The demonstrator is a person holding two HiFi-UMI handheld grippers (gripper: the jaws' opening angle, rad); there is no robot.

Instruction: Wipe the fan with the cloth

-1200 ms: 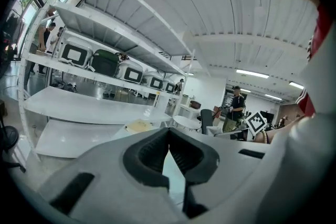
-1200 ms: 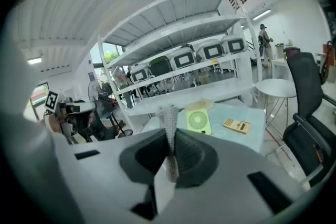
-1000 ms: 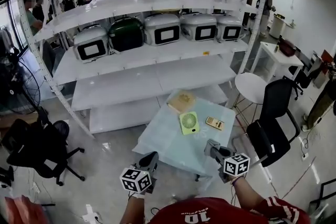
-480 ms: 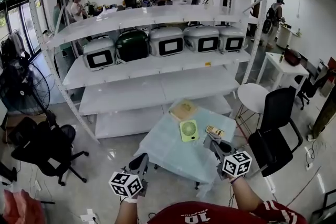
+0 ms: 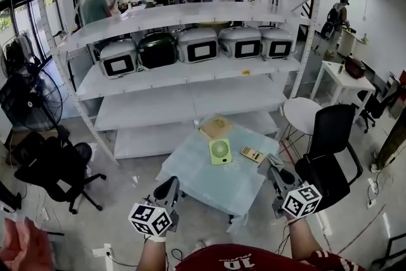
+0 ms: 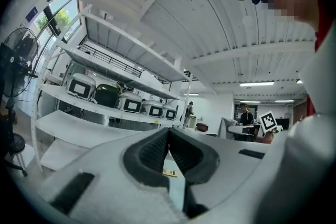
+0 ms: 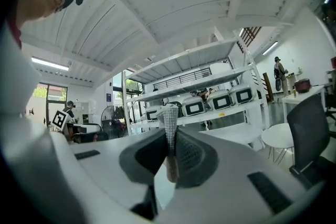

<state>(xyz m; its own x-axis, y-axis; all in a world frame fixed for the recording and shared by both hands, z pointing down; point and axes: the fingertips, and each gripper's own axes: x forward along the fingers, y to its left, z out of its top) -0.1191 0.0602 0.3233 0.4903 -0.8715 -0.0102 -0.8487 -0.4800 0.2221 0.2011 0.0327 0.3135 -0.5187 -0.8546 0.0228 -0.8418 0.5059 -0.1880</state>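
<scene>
A small green fan (image 5: 220, 151) lies flat on the pale blue table (image 5: 209, 190). Behind it rests a flat tan square piece (image 5: 216, 126), which may be the folded cloth. My left gripper (image 5: 171, 186) hangs at the table's near left edge, its jaws closed together with nothing between them (image 6: 168, 131). My right gripper (image 5: 275, 164) is off the table's right edge, to the right of the fan, also shut and empty (image 7: 169, 113). Both grippers are well apart from the fan and the tan piece.
A small yellow device (image 5: 252, 154) lies right of the fan. White shelving (image 5: 190, 98) with several cookers stands behind the table. A black office chair (image 5: 327, 149) and round white stool (image 5: 302, 112) are at right, another black chair (image 5: 51, 168) and floor fan (image 5: 28, 98) at left.
The view has shifted a little. My left gripper has dropped slightly and my right gripper has swung out to the right, off the table. The fan and the tan piece have not moved.
</scene>
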